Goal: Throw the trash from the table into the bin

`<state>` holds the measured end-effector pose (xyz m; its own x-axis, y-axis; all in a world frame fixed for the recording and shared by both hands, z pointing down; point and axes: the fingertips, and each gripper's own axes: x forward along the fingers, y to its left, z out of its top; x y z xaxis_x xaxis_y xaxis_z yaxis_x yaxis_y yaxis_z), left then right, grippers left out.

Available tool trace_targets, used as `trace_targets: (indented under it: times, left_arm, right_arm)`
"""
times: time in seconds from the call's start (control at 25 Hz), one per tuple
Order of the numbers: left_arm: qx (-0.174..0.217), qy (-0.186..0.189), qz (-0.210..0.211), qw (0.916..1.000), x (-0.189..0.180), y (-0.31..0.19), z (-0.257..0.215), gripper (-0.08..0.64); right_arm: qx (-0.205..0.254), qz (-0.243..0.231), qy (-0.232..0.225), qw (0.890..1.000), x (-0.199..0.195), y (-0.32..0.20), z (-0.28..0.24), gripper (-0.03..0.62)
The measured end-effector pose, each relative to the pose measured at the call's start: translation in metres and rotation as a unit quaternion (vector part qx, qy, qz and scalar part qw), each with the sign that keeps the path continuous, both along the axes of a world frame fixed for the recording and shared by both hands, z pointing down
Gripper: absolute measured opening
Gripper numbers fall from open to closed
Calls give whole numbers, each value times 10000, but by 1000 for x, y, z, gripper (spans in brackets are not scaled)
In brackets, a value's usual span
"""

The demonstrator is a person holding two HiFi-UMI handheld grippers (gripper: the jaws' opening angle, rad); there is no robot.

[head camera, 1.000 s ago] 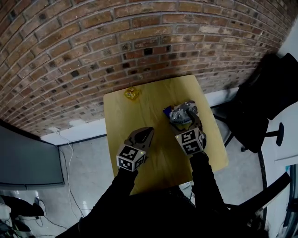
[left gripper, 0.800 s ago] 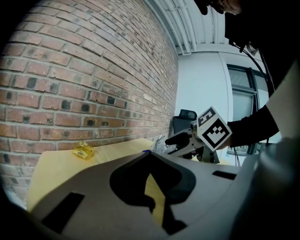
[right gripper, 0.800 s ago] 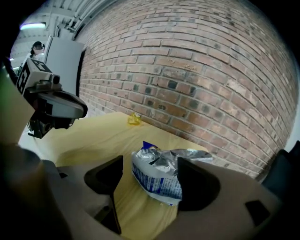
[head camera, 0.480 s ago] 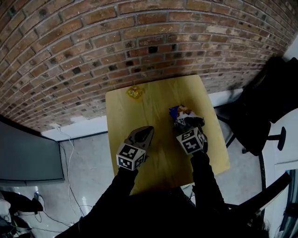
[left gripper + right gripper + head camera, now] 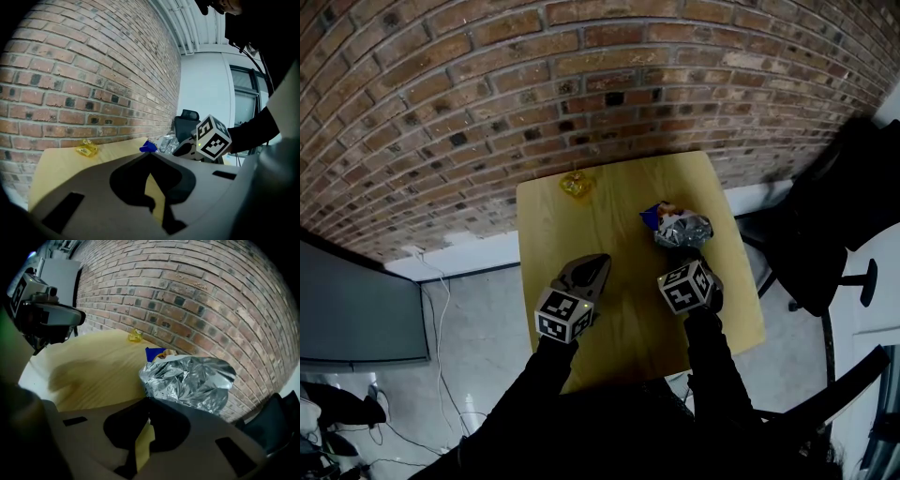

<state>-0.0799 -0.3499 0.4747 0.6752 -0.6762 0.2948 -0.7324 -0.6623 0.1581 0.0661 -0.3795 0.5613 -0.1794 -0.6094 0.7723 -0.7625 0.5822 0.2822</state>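
Observation:
A crumpled silver foil bag [image 5: 680, 228] with a blue printed end lies at the right of the small wooden table [image 5: 619, 323]. My right gripper [image 5: 683, 253] reaches down to the bag's near edge. Its jaws have just been closing, and in the right gripper view the tips [image 5: 149, 400] meet on the lower edge of the foil bag [image 5: 187, 380]. A yellow wrapper [image 5: 574, 184] lies at the far edge by the wall. My left gripper [image 5: 598, 267] hovers over the table's middle, shut and empty, its tips [image 5: 150, 154] together.
A brick wall [image 5: 534, 84] runs behind the table. A black office chair [image 5: 825, 225] stands at the right. A dark panel [image 5: 356, 319] and loose cables [image 5: 441, 309] are on the floor at the left. No bin shows.
My right gripper has come down from above the foil bag to its near edge and closed there. The left gripper has stayed put.

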Motion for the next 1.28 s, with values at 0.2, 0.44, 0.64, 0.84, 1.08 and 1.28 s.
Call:
trace_targets:
  times: [0.2,0.44,0.64,0.84,1.08,1.28]
  left_arm:
    - [17,29,-5,10000,-2,-1,-1,6]
    - [44,102,8,9999,-4,4,-7,6]
    - [112,201,4,9997,-9,12,-16,6]
    - [281,234,97,9993,-11,28,-28,6]
    - [362,264,266,9986,-16,61,-39,6]
    - [432,333,425,9976,-20,88,-48,6]
  right_arm:
    - [142,19,-48,9999,-2,-2,-8,11]
    - [386,121,-145,9991,-3,0,-26,11]
    - [672,259,-305,9969,-5,9,-50,9]
    - [892,411,-305,9947,-4,30,-66,11]
    - [1042,652,-249,9921,-5,68,-83,9]
    - [1262,865,-247,9879,-6,99,-102,9]
